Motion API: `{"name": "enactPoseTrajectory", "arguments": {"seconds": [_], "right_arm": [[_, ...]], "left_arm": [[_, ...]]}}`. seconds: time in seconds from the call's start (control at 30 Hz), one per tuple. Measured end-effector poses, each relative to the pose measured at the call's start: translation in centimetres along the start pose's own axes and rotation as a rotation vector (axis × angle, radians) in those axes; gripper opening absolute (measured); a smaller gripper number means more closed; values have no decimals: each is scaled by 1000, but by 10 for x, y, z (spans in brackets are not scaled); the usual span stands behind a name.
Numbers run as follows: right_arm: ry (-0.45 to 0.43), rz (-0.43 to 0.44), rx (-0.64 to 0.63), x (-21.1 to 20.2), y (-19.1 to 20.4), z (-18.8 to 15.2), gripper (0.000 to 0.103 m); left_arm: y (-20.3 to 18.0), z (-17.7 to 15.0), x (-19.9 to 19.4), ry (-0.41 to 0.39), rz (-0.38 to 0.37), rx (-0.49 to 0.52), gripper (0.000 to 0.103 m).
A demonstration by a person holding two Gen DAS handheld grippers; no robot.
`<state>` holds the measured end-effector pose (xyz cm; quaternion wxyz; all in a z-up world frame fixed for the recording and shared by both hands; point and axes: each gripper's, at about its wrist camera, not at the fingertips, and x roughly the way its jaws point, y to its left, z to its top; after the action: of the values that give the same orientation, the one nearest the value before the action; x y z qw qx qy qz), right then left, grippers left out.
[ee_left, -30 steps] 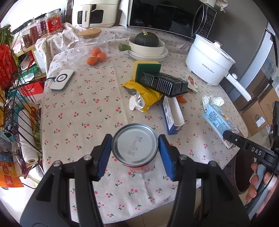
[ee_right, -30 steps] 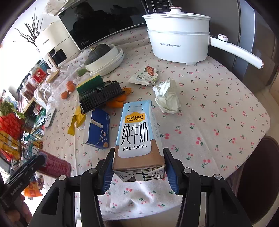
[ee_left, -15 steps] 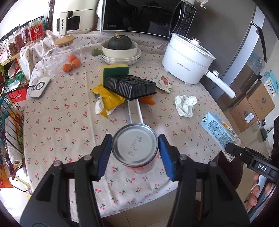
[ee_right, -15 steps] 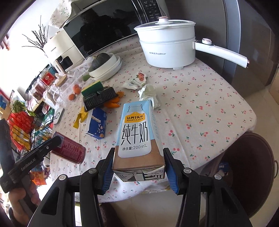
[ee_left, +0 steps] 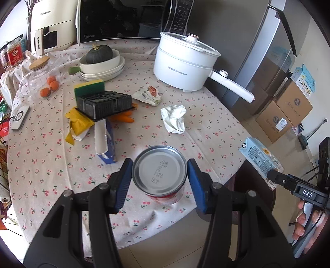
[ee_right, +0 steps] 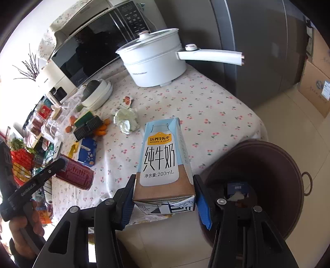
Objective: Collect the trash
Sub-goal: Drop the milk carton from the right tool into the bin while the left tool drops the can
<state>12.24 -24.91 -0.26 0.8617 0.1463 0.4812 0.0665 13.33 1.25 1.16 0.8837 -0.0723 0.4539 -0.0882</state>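
Note:
My left gripper (ee_left: 159, 182) is shut on a red drink can (ee_left: 160, 174), its silver end facing the camera, above the table's front edge. In the right wrist view the same can (ee_right: 75, 175) hangs at the left in that gripper. My right gripper (ee_right: 165, 201) is shut on a blue and white milk carton (ee_right: 164, 162), held beside the table edge next to a dark brown bin (ee_right: 266, 185). From the left wrist the carton (ee_left: 261, 160) shows at the far right. On the cloth lie a crumpled tissue (ee_left: 174, 118), a snack wrapper (ee_left: 147, 94), a yellow wrapper (ee_left: 78, 125) and a blue box (ee_left: 105, 142).
A black plastic tray (ee_left: 104, 104) rests over a sponge (ee_left: 89, 87). A white electric pot (ee_left: 185, 61) with a long handle, stacked bowls with a squash (ee_left: 102, 61), a microwave (ee_left: 123, 18) and a glass jar with oranges (ee_left: 40, 80) stand behind. Cardboard boxes (ee_left: 286, 111) sit on the floor.
Both grippers have carried the can and the carton rightward along the table's front edge. The brown bin has come into the right wrist view below the carton. Neither grip changed.

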Motion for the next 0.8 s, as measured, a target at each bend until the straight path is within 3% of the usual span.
{"name": "enactPoseTrajectory", "arguments": {"seconds": [0.33, 0.8], "right_arm": [[6, -78, 87, -21, -84, -17, 53], [50, -153, 213, -35, -179, -47, 53]], "left_arm": [[-77, -10, 21, 41, -78, 120, 55], [-194, -42, 70, 145, -251, 281, 55]]}}
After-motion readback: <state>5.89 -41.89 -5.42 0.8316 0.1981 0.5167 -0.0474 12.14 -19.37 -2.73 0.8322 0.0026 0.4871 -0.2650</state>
